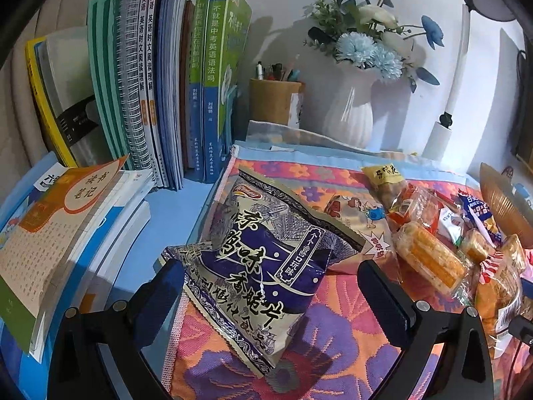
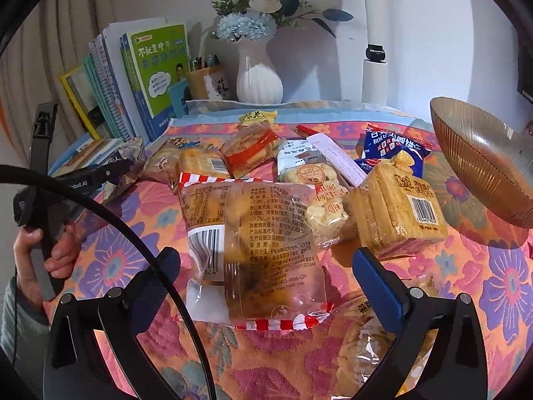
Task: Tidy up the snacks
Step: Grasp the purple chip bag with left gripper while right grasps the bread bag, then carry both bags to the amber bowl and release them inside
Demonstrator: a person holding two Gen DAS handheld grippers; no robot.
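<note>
Amber glass bowl (image 2: 483, 163) sits empty with snacks loose on the cloth (image 2: 499, 283); both grippers gape wide, gripping nothing, left gripper (image 1: 269, 286) straddling the blue chip bag (image 1: 266, 260), right gripper (image 2: 266, 276) straddling the clear pastry pack (image 2: 253, 250).

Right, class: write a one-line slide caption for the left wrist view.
Open left gripper straddling a dark blue printed crisp bag on a floral orange cloth, schoolbooks behind.

Upright books (image 1: 156, 76) stand in a row at the back left, with more books (image 1: 66, 220) lying flat before them. A pen pot (image 1: 274, 100) sits just beside a white vase (image 1: 349, 113) of blue flowers (image 1: 369, 53) — artificial, perhaps. A floral cloth (image 1: 336, 320) covers the table — a white lamp (image 1: 448, 123) stands behind.
</note>
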